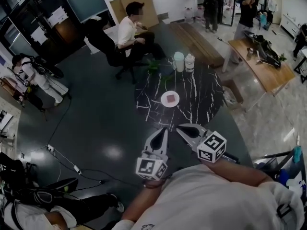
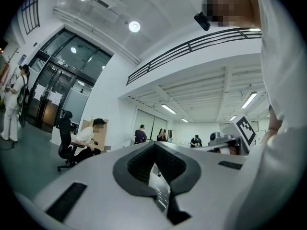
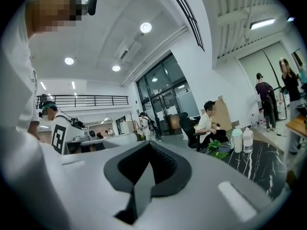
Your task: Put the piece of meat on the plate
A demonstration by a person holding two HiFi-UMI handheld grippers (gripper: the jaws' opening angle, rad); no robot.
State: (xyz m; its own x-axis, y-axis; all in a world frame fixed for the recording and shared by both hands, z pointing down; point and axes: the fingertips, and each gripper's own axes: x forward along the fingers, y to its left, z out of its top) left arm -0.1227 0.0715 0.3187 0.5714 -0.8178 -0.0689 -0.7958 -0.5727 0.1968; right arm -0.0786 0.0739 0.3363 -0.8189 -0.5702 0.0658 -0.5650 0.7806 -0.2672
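A small white plate (image 1: 170, 98) sits on the round black marble table (image 1: 201, 99), and a pinkish piece (image 1: 170, 98) that looks like the meat lies on it. Both grippers are held close to the person's chest, short of the table's near edge and well apart from the plate. My left gripper (image 1: 164, 131) (image 2: 154, 150) has its jaws together with nothing between them. My right gripper (image 1: 179, 127) (image 3: 148, 147) is shut and empty too. Neither gripper view shows the plate.
Two pale lidded containers (image 1: 184, 62) and green leaves (image 1: 154, 65) stand at the table's far edge. A person sits on an office chair (image 1: 122, 56) beyond it. A wooden table (image 1: 266, 66) is at the right, and cables (image 1: 67, 162) run across the floor at the left.
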